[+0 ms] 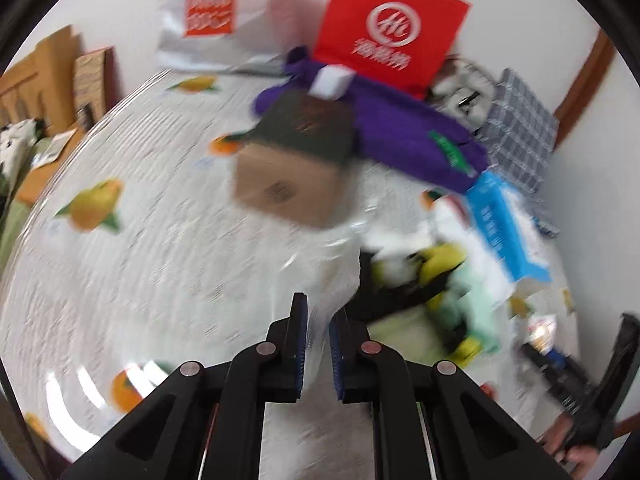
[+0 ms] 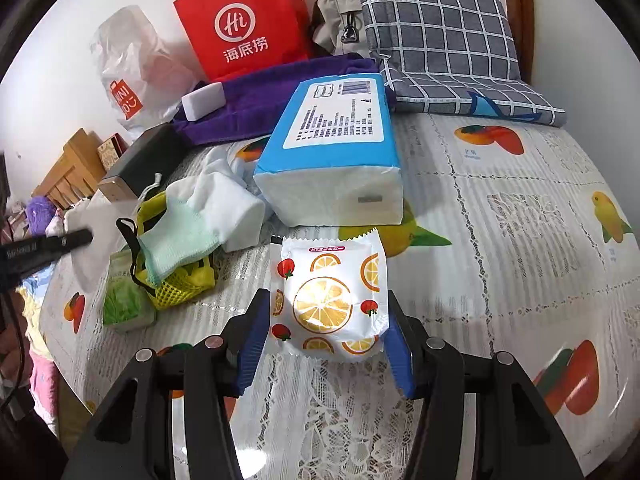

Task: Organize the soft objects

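Note:
My right gripper (image 2: pixel 324 320) is shut on a small white tissue packet (image 2: pixel 330 296) printed with orange slices, held just above the table. Ahead of it lies a big blue and white tissue pack (image 2: pixel 332 148). To the left are a mint green cloth (image 2: pixel 180 236), a white cloth (image 2: pixel 224 200), a yellow mesh bag (image 2: pixel 180 284) and a green packet (image 2: pixel 124 304). In the blurred left wrist view my left gripper (image 1: pixel 318 320) is nearly closed with a narrow gap; I see nothing between the pads. The soft pile (image 1: pixel 432 280) lies to its right.
A fruit-print tablecloth (image 2: pixel 500 208) covers the table. At the back are a red paper bag (image 2: pixel 240 20), a purple towel (image 2: pixel 272 96) with a white block (image 2: pixel 202 100), a checked cushion (image 2: pixel 440 28), a plastic bag (image 2: pixel 128 68) and a brown box (image 1: pixel 288 188).

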`<control>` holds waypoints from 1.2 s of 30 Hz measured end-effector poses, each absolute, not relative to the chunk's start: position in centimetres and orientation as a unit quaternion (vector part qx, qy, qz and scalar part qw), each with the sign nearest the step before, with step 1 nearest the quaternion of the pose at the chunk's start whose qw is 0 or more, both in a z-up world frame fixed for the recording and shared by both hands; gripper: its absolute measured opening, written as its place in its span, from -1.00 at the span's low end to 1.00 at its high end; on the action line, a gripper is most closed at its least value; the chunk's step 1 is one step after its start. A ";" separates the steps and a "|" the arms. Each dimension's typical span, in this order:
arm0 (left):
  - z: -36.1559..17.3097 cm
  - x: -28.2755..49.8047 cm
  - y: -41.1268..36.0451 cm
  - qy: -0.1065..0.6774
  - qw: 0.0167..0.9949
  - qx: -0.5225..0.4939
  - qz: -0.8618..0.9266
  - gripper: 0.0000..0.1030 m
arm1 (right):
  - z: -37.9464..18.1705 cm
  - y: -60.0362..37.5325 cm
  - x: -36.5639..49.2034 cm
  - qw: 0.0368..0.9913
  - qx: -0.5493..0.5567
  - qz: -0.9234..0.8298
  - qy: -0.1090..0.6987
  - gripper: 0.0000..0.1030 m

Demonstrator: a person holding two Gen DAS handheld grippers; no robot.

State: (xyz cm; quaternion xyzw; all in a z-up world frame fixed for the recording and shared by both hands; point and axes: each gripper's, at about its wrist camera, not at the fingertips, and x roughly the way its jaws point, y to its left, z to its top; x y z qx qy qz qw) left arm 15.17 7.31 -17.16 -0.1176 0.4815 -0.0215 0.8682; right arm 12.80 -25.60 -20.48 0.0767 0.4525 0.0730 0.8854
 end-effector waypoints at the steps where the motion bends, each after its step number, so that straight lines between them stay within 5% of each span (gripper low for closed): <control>1: -17.7 14.8 7.8 0.488 0.866 -0.112 -0.016 -0.79 | -20.4 -25.6 12.7 0.886 0.076 0.072 0.452 0.04; 5: -19.0 14.0 9.3 0.503 0.857 -0.111 -0.005 -0.70 | -20.4 -25.4 12.5 0.886 0.072 0.071 0.453 0.04; 7: -19.1 14.2 9.5 0.502 0.859 -0.104 -0.003 -0.20 | -20.5 -25.2 12.5 0.885 0.070 0.069 0.455 0.04; 9: -19.0 14.4 9.3 0.483 0.870 -0.096 -0.009 -0.02 | -20.6 -25.0 12.5 0.884 0.066 0.069 0.457 0.04; 20: -20.4 17.8 6.2 0.472 0.881 -0.025 -0.019 0.23 | -21.5 -24.9 13.0 0.880 0.055 0.062 0.467 0.04; 23: -20.5 18.3 6.2 0.460 0.887 -0.026 -0.026 0.20 | -21.6 -24.9 13.1 0.882 0.053 0.059 0.465 0.04; 25: -20.6 18.4 6.3 0.455 0.890 -0.025 -0.022 -0.38 | -21.6 -24.8 13.1 0.883 0.048 0.056 0.464 0.04; 28: -20.5 18.4 7.1 0.456 0.889 -0.039 -0.022 -0.80 | -21.6 -24.8 13.0 0.882 0.046 0.054 0.465 0.04; 36: -19.5 15.8 8.2 0.456 0.885 -0.081 -0.042 -0.80 | -19.9 -24.6 12.0 0.889 0.045 0.051 0.454 0.04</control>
